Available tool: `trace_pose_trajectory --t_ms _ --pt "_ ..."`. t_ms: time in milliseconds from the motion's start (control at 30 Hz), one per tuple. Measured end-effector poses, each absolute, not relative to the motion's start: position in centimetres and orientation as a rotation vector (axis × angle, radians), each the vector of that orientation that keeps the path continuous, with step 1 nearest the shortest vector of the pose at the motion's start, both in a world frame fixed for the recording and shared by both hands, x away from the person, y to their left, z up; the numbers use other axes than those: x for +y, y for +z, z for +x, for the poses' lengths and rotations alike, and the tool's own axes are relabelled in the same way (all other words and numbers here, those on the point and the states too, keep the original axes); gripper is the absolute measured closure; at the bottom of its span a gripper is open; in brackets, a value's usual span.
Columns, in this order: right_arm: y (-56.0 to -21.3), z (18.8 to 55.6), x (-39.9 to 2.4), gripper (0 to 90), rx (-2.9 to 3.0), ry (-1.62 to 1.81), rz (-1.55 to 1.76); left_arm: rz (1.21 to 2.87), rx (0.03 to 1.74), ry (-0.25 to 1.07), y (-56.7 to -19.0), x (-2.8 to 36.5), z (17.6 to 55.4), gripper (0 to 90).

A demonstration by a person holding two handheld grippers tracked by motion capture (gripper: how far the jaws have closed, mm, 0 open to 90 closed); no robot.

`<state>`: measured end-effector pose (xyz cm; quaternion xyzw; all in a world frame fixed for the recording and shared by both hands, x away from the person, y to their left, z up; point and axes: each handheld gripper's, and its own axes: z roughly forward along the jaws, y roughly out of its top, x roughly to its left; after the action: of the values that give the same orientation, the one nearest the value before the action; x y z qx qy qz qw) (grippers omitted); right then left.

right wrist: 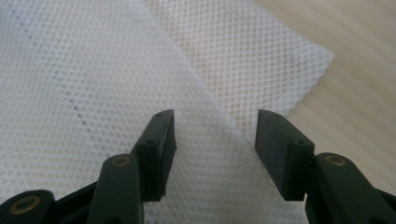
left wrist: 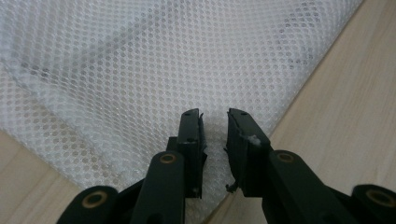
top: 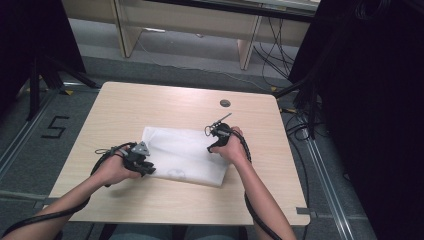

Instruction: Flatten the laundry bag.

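Note:
A white mesh cloth point(top: 185, 155) lies folded flat in the middle of the wooden table point(top: 150, 102). My left gripper point(top: 147, 167) rests low at the cloth's near left corner. In the left gripper view its jaws point(left wrist: 215, 116) stand a narrow gap apart, with the mesh point(left wrist: 140, 60) showing between and under them, and neither pad visibly presses on it. My right gripper point(top: 215, 147) sits over the cloth's right side. In the right gripper view it point(right wrist: 215, 121) is wide open above a folded layer of the mesh point(right wrist: 93, 70), with nothing gripped.
A small round grommet point(top: 225, 103) sits in the tabletop behind the cloth. Bare wood runs all round the cloth. Black stands and cables point(top: 300, 100) crowd the floor to the right, and a tripod leg point(top: 35, 85) stands at the left.

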<state>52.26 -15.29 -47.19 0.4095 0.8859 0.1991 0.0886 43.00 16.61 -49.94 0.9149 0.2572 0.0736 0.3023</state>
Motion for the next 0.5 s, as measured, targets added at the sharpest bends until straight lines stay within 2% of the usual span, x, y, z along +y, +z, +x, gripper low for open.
trace_pose_trajectory --t_ms 333,400,500 --pt "-47.61 52.92 -14.95 47.9 2.617 0.534 1.204 2.426 0.687 0.188 -49.93 16.60 43.05 74.4" --pt "-48.17 52.80 -14.87 49.9 2.649 0.521 1.197 2.424 0.687 0.188 -49.94 16.60 43.07 74.4" --pt "-47.96 52.64 -14.86 60.6 2.642 0.510 1.179 2.427 0.681 0.191 -49.93 16.57 43.11 74.4"
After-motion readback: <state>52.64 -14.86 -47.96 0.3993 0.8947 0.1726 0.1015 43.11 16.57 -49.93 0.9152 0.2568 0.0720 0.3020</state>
